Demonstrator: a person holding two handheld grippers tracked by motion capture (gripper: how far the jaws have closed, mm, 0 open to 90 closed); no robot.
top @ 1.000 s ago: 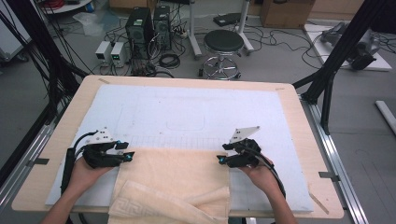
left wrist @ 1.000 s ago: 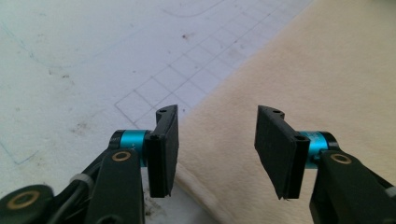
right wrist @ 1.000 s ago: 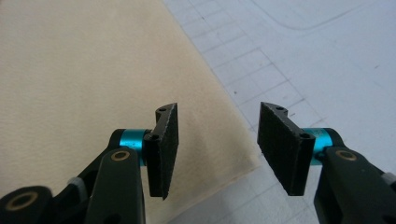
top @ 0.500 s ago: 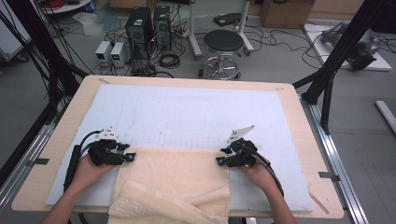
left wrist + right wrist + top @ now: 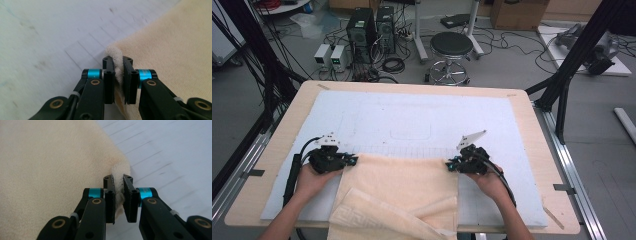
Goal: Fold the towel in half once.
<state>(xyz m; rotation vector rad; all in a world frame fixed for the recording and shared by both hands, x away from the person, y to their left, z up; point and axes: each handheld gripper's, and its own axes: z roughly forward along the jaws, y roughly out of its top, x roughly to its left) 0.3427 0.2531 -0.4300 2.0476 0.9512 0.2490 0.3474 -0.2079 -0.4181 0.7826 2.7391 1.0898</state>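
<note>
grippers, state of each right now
left gripper: just closed on a towel corner
right gripper: just closed on the other far corner

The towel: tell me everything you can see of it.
The towel is cream-coloured, soft terry-like cloth, lying flat on the white mat at the table's near edge. A folded layer near the person shows a woven key-pattern border. The left gripper and right gripper have just been closing and now pinch its two far corners.

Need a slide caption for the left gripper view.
Left claw pinching a corner of the beige towel on the white mat.
</note>
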